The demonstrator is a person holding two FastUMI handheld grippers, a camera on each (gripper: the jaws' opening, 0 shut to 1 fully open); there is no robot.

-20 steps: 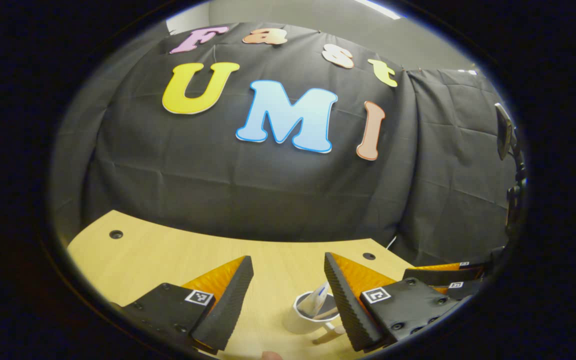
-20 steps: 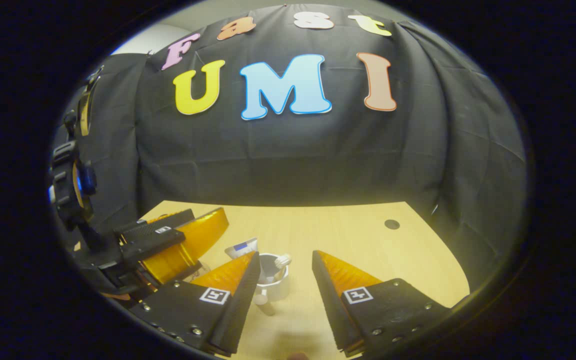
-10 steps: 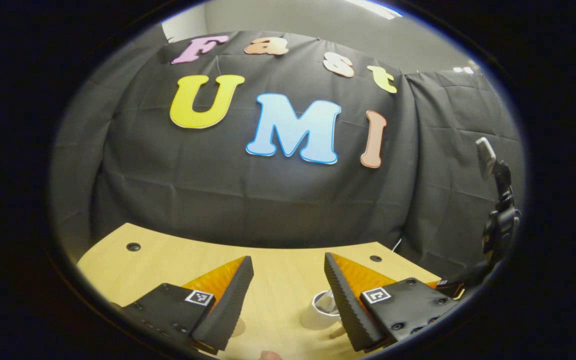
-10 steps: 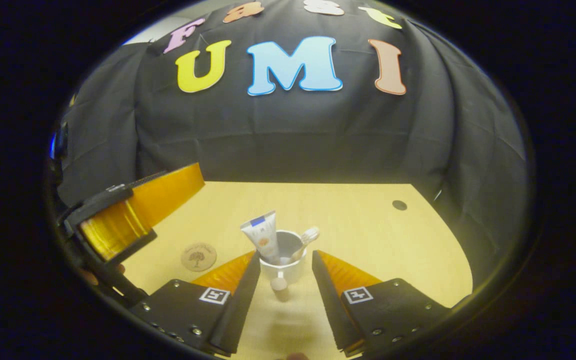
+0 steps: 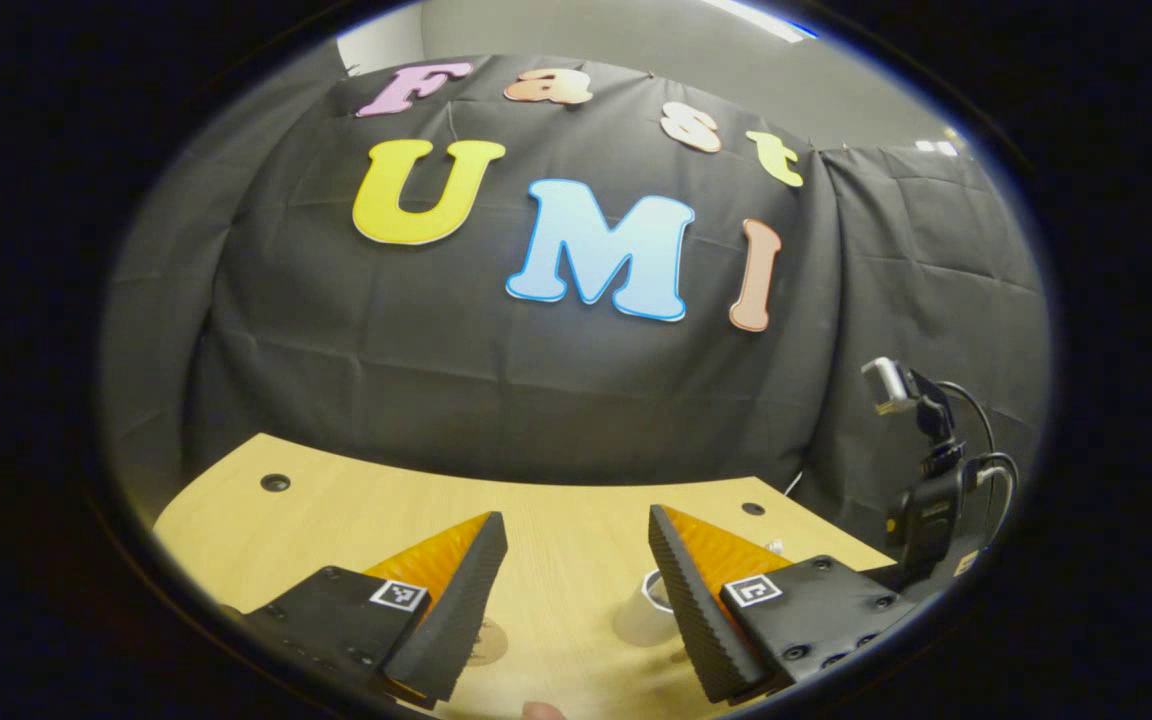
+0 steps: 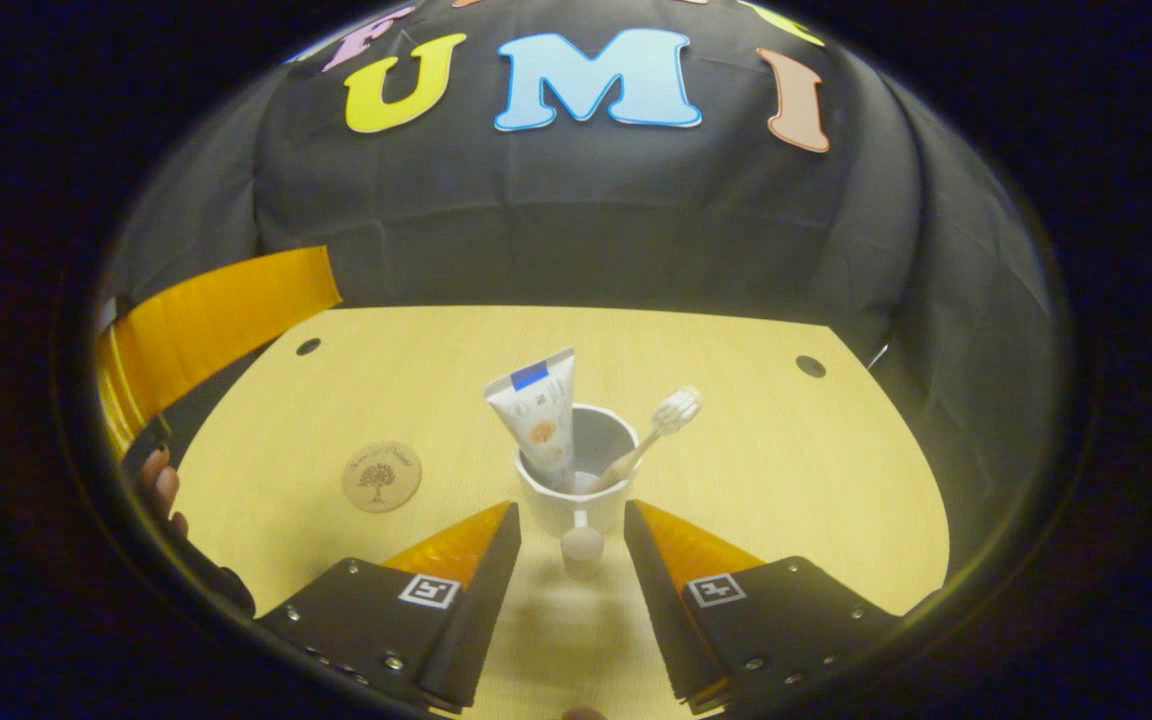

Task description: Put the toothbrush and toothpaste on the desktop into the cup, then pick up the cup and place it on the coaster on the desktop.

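In the right gripper view, the white cup (image 6: 576, 485) stands upright on the wooden surface (image 6: 786, 470). Inside the cup, the toothpaste (image 6: 539, 412) leans at its left side, and the toothbrush (image 6: 654, 432) tilts out over its right rim, bristles up. The cup's handle points toward the right claw (image 6: 570, 543), whose fingers stand apart on either side of that handle without touching it. The round coaster (image 6: 382, 477) lies left of the cup, apart from it. Farther left of the cup, the left claw (image 6: 206, 325) hovers, with a hand (image 6: 161, 490) below it.
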